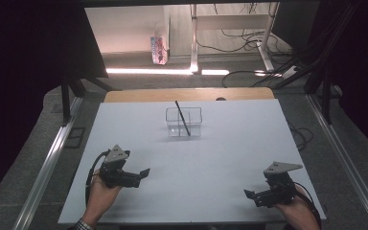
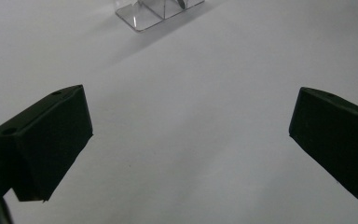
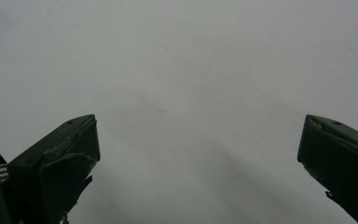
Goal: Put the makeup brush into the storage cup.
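White sheet covers the table (image 1: 191, 158), w/ a strip of bare wood showing along its far edge. Clear plastic box (image 1: 184, 121) sits toward 12 o'clock of the sheet, roughly centred side to side, well apart from both tools. Thin dark stick (image 1: 182, 118) stands in it, leaning, top end tipped toward 11 o'clock & poking above the rim.

Left gripper (image 1: 145, 172) is at approx 8 o'clock on the sheet, held in the person's left hand (image 1: 101, 192), nose pointing toward 3 o'clock. Its jaws are spread wide, nothing between them; in the left gripper view just bare white surface lies between the black pads, w/ the box corner (image 2: 156, 10) at the top edge.

Right gripper (image 1: 249, 195) is at approx 4 o'clock, near the sheet's near-right corner, in the right hand (image 1: 294, 211), nose pointing toward 9 o'clock. Jaws likewise wide apart & holding nothing; right gripper view has plain white sheet between them.

Both tools are low over the sheet; can't tell if they touch it
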`<state>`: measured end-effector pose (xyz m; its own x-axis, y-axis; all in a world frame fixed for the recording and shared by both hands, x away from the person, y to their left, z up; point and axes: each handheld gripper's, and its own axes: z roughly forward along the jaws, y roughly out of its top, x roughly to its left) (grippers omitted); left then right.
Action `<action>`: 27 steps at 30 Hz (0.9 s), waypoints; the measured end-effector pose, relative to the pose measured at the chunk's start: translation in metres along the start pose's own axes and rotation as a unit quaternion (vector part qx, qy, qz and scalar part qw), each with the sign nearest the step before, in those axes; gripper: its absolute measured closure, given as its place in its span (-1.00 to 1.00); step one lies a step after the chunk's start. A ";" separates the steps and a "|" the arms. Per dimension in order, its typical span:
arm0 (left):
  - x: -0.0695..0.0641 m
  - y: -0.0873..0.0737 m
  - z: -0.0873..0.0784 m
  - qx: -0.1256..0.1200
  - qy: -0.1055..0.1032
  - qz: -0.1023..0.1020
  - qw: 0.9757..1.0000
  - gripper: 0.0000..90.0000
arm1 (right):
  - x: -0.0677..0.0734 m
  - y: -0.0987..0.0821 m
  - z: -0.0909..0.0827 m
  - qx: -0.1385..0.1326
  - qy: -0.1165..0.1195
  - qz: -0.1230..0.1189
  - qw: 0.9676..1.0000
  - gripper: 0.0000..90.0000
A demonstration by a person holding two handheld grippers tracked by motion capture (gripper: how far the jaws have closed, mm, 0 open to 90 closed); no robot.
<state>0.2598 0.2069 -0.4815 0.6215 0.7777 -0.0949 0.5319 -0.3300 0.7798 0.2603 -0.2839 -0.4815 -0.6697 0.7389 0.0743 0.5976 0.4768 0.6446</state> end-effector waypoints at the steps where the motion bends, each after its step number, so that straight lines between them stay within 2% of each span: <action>1: 0.000 -0.001 -0.001 0.000 0.001 0.001 1.000 -1.00 | 0.000 0.000 0.000 0.000 0.000 0.000 1.000 -1.00; 12: -0.001 -0.010 -0.012 -0.006 0.001 -0.011 1.000 -1.00 | 0.000 0.000 0.000 -0.002 0.000 0.002 1.000 -1.00; 27: 0.000 -0.028 -0.025 0.003 0.012 -0.021 1.000 -1.00 | -0.001 0.000 -0.001 -0.006 -0.003 0.005 1.000 -1.00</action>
<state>0.2300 0.2296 -0.4876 0.5846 0.8036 -0.1120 0.5611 -0.3007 0.7712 0.2606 -0.2847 -0.4809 -0.6610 0.7465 0.0763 0.5992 0.4639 0.6525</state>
